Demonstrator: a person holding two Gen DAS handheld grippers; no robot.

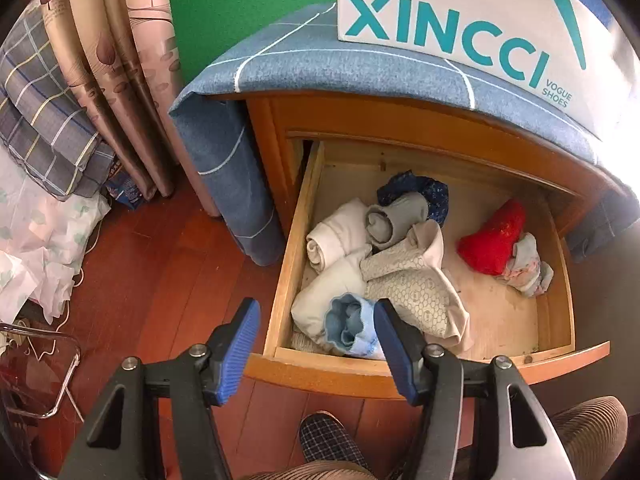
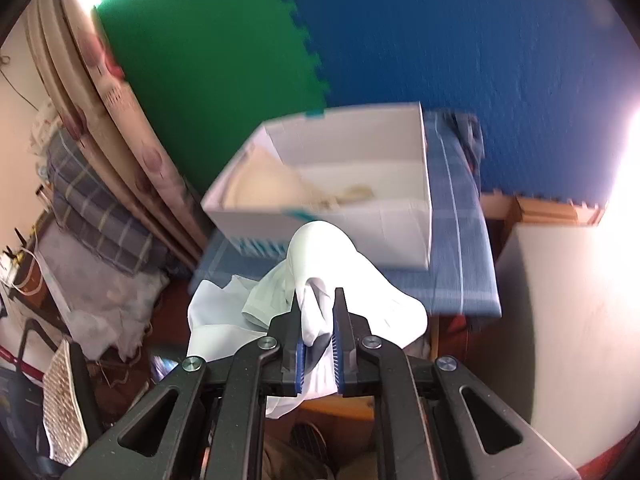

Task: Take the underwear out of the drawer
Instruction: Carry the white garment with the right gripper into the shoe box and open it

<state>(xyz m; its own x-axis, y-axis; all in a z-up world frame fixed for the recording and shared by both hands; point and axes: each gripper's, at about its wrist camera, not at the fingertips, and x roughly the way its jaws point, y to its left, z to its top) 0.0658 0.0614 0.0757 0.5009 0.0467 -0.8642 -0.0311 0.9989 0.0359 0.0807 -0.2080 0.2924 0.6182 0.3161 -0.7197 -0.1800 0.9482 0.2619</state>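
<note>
In the left wrist view the wooden drawer point(image 1: 282, 264) stands pulled out, holding several rolled garments: white rolls point(image 1: 336, 236), a grey roll point(image 1: 390, 220), a patterned piece point(image 1: 416, 292), a red piece point(image 1: 494, 238) and a light blue roll point(image 1: 348, 326). My left gripper point(image 1: 316, 314) hangs open over the drawer's front left corner, the blue roll lying below and between its pads, untouched. In the right wrist view my right gripper point(image 2: 318, 300) is shut on white underwear point(image 2: 328, 264), lifted in front of the open white shoe box point(image 2: 332, 216).
The shoe box point(image 1: 472, 28) sits on the blue cloth point(image 1: 320, 64) that covers the cabinet top. A curtain point(image 1: 132, 80) and folded plaid bedding point(image 1: 44, 116) stand at the left. A slippered foot point(image 1: 328, 440) rests on the wooden floor below the drawer front.
</note>
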